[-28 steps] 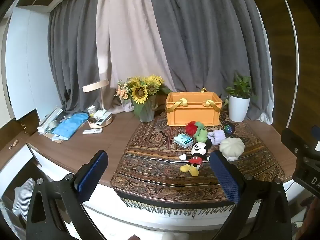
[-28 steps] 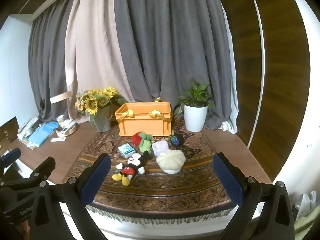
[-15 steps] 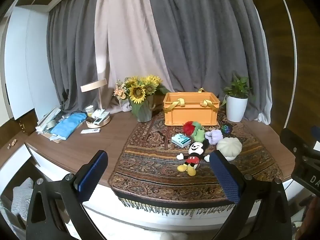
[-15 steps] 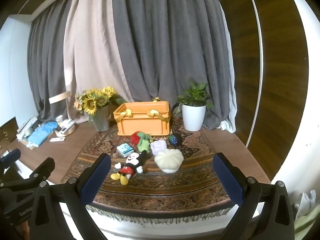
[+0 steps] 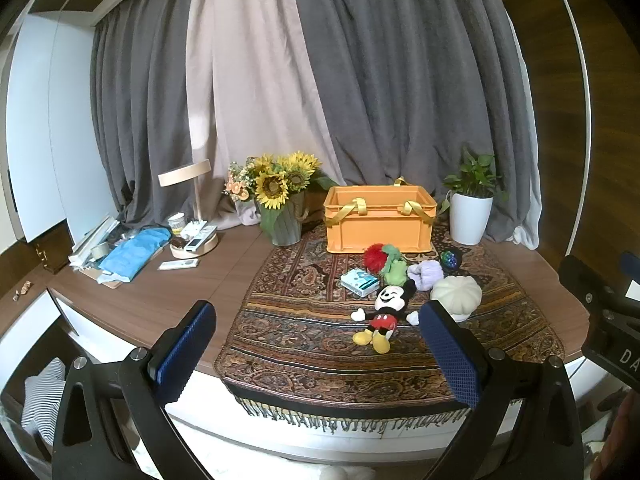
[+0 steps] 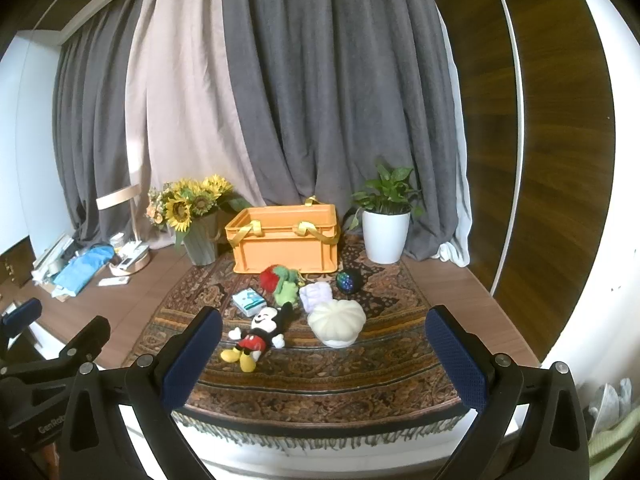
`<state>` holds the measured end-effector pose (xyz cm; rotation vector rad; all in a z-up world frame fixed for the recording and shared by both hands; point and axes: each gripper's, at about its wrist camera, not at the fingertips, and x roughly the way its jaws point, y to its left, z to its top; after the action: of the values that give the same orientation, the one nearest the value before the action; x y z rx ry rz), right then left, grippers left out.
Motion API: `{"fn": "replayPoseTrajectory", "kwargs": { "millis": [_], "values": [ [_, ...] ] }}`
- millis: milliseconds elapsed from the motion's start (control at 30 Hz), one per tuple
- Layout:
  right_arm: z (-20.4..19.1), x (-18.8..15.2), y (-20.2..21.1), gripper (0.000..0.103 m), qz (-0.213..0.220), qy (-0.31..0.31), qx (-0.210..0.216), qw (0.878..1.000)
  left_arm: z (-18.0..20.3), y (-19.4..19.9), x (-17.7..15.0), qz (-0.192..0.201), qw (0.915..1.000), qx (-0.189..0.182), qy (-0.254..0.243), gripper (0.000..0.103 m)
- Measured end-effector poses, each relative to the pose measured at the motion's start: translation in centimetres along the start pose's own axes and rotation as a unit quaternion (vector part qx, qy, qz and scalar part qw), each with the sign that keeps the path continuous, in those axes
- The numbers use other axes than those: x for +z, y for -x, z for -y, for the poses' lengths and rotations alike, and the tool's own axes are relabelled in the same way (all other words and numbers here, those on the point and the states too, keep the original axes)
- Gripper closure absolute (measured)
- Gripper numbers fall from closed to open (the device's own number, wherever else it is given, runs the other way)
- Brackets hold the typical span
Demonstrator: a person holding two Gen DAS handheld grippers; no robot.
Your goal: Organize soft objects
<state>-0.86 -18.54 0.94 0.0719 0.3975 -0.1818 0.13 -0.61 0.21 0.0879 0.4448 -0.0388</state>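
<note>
Both tools held back from the table edge, nothing gripped. Left gripper (image 5: pixel 316 344): jaws spread wide, empty; beyond its left jaw, well apart, desk clutter and a sunflower vase (image 5: pixel 282 216), none of it task matter. Between the left gripper's jaws and well ahead: the patterned rug (image 5: pixel 304 336), and on it the mouse plush (image 5: pixel 382 314) lying face up, nearest of the soft things. Further ahead, a small teal box (image 5: pixel 359 282), a red pom-pom (image 5: pixel 375 257) touching a green plush (image 5: pixel 394 268), then a lilac soft piece (image 5: pixel 426 274). Just past the right jaw tip, the cream pumpkin cushion (image 5: pixel 456 294); a dark sparkly ball (image 5: pixel 450 258) behind it. The orange crate (image 5: pixel 378 220) stands at the back of the rug, open-topped, handles draped over the rim; interior not visible from here. Right gripper (image 6: pixel 322 354): jaws likewise fully apart, empty; the same cluster sits between them, ahead, with the mouse plush toward the left jaw and the pumpkin cushion near centre. Potted plant (image 6: pixel 386 228) at far right of the crate. Progress, by my reading: not begun. Every soft item in view lies loose on the rug outside the crate; all are left to gather, likely into the crate.
</note>
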Motion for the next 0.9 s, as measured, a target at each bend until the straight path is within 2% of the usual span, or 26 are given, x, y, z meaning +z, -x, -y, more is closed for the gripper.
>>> {"fn": "replayPoseTrajectory", "kwargs": {
  "millis": [900],
  "values": [
    [-0.2,0.01,-0.03,0.001,0.0,0.003,-0.001,1.0,-0.16,0.06,0.16,0.002,1.0,-0.007,0.001,0.0]
  ]
}}
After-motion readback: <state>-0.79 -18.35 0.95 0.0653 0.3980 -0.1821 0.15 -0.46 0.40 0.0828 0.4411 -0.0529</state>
